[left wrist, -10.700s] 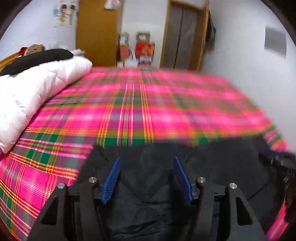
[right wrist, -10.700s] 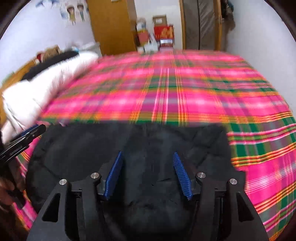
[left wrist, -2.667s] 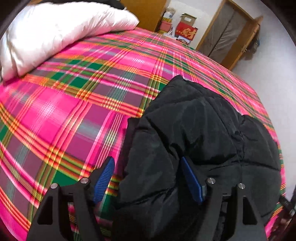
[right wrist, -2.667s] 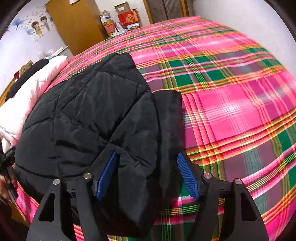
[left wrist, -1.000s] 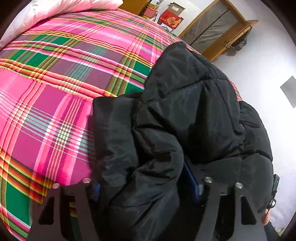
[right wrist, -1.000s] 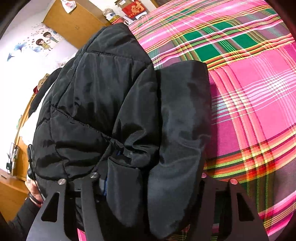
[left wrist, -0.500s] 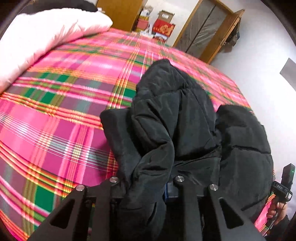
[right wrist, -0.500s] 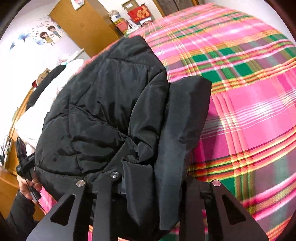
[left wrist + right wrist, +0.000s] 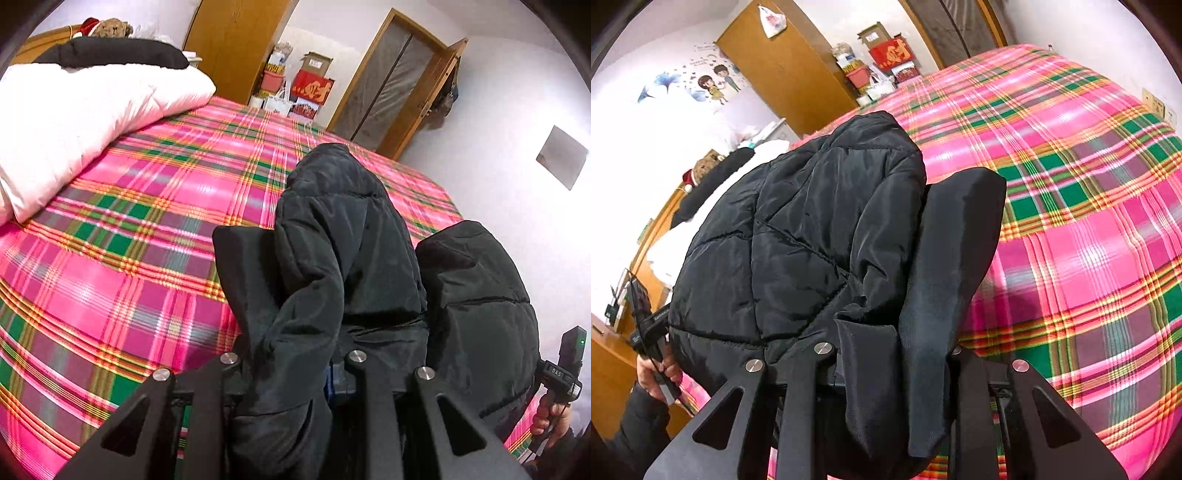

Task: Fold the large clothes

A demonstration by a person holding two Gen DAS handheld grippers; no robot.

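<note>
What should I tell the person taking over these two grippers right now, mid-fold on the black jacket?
Left gripper: shut on the near edge of the black jacket.
Right gripper: shut on the jacket's near edge too, on its other side.
Where: the jacket is bunched and lifted off the plaid bedspread; its far part rests on the bed. White duvet lies beside the headboard.
Done: both near corners gripped and raised.
Left: probably carry the held edge forward over the far part, lay it flat, release, then tidy the fold.
</note>
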